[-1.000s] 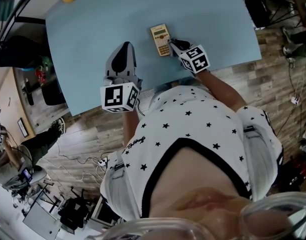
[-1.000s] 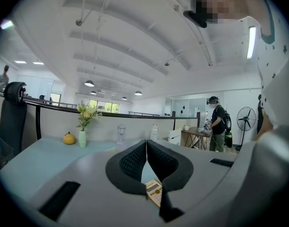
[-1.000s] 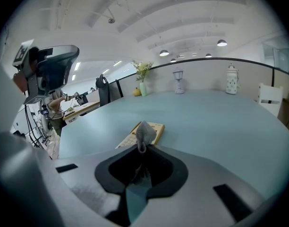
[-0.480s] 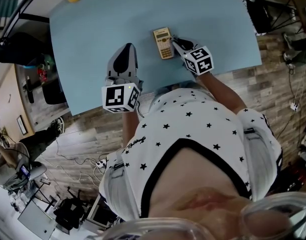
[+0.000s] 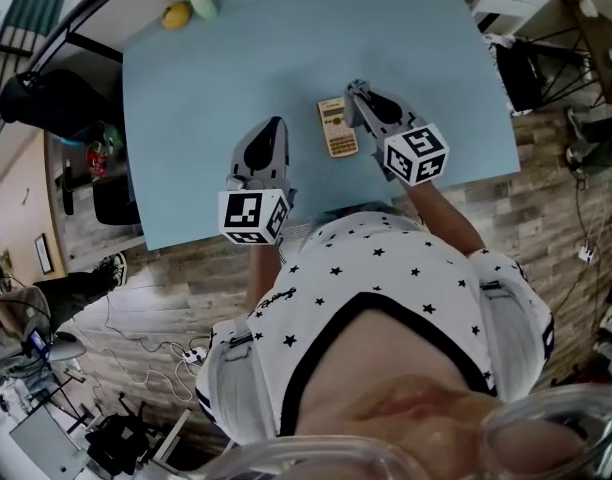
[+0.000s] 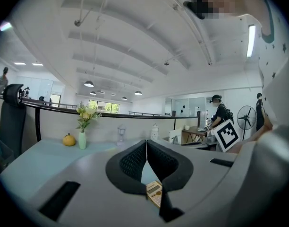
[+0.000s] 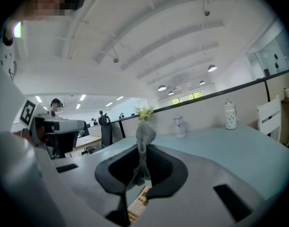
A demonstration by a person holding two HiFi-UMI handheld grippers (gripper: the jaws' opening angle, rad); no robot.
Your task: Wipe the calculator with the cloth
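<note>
Table (image 5: pixel 186 108) of pale blue fills the upper middle of the head view. Left of centre, the left gripper (image 5: pixel 274 128) has its jaws pressed together with nothing between them. Just right of it the calculator (image 5: pixel 337 127) lies flat on the table, slim and tan, with a small display above rows of keys. Close on its right, the right gripper (image 5: pixel 358 92) pinches a limp grey cloth (image 7: pixel 144 141) that stands up past the jaw tips.

small beige calculator (image 5: pixel 337 127), keys up, flat on blue surface (image 5: pixel 216 88), just beside right gripper (image 5: pixel 359 92) jaws, thin grey cloth (image 7: pixel 143 143) pinched between those jaws, bunched end poking past tips
</note>
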